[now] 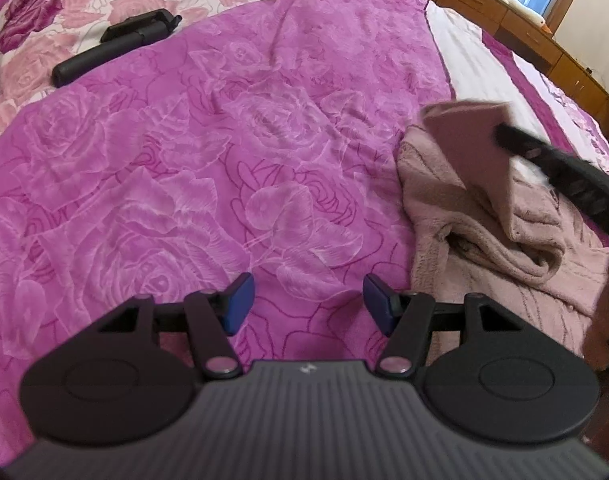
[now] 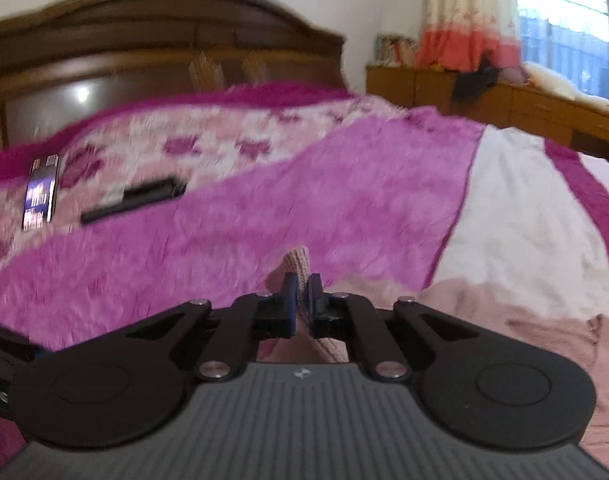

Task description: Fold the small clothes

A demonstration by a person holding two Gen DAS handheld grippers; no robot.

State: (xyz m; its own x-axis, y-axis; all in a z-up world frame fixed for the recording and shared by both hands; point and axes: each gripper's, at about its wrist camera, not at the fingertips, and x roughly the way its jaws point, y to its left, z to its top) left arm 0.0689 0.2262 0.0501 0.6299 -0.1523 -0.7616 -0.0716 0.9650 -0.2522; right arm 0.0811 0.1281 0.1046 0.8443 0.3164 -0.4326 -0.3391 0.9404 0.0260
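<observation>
The right gripper [image 2: 303,294] is clenching an edge of the dusty-pink garment [image 1: 500,216], which is lying bunched at the right side of the magenta rose blanket [image 1: 232,152]. The left gripper [image 1: 304,300] is hanging released over bare blanket, gripping nothing. Judging by this, the lifted edge wants carrying flat and taut while the free tool is pinning the heap. A wooden headboard [image 2: 152,52] and window [image 2: 564,28] are standing beyond.

1. Daylight enters through the window [image 2: 564,20], blown out to pale blue-white.
2. The right wrist view is motion-smeared; the headboard [image 2: 144,40] carries a glare spot.
3. The left wrist view is sharper, evenly lit, with soft shadows.
4. Fisheye bends the edges.
</observation>
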